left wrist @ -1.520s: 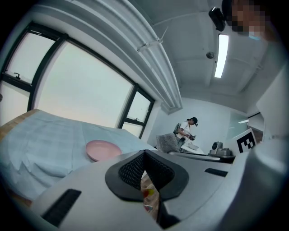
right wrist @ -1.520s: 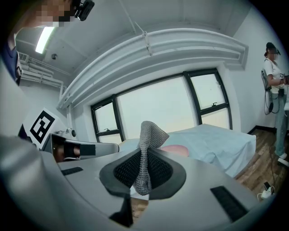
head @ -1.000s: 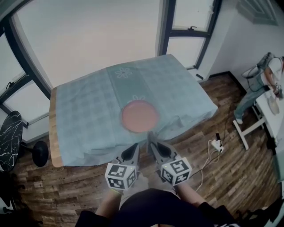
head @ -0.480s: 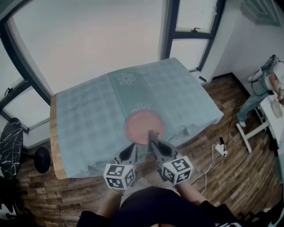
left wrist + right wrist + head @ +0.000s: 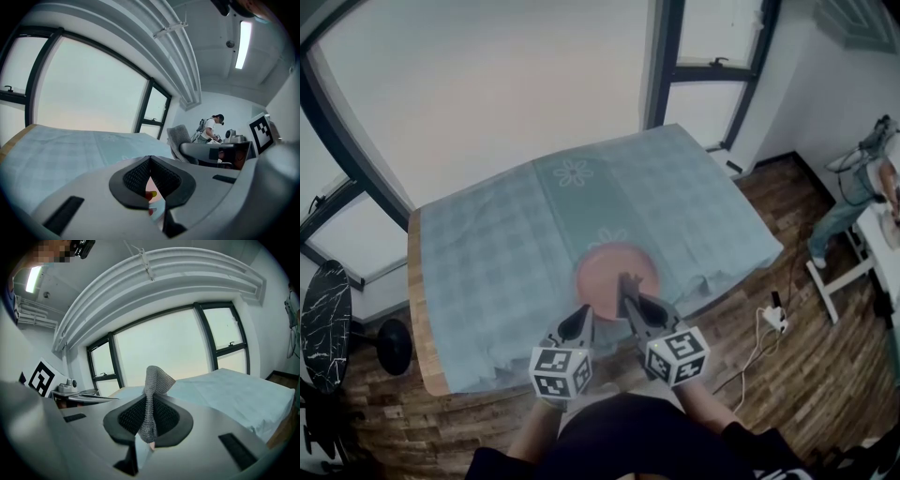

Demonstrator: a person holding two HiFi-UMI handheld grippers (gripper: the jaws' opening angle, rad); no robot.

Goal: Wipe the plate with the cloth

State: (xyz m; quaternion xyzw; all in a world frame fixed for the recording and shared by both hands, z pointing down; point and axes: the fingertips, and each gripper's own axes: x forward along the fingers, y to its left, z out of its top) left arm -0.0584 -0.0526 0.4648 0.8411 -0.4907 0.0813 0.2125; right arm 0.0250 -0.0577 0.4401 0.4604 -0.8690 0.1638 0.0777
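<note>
A round pink plate [image 5: 607,266] lies on the table near its front edge. My right gripper [image 5: 626,283] reaches over the plate's near part, shut on a strip of grey mesh cloth [image 5: 154,378] that sticks up from between the jaws. In the right gripper view, the right gripper [image 5: 149,401] clamps the cloth's lower end. My left gripper [image 5: 581,313] hovers at the table's front edge, just left of the plate. Its jaws are shut with nothing between them, as the left gripper [image 5: 150,160] shows in its own view.
A light blue checked tablecloth [image 5: 487,253] covers the table and hangs over its front and right edges. A person [image 5: 867,187] works at a white table to the right. A cable and power strip [image 5: 774,315] lie on the wooden floor. A black stool [image 5: 326,323] stands at the left.
Both grippers have moved forward toward the table. The right one, still holding the cloth, has come from short of the plate to over its near part.
</note>
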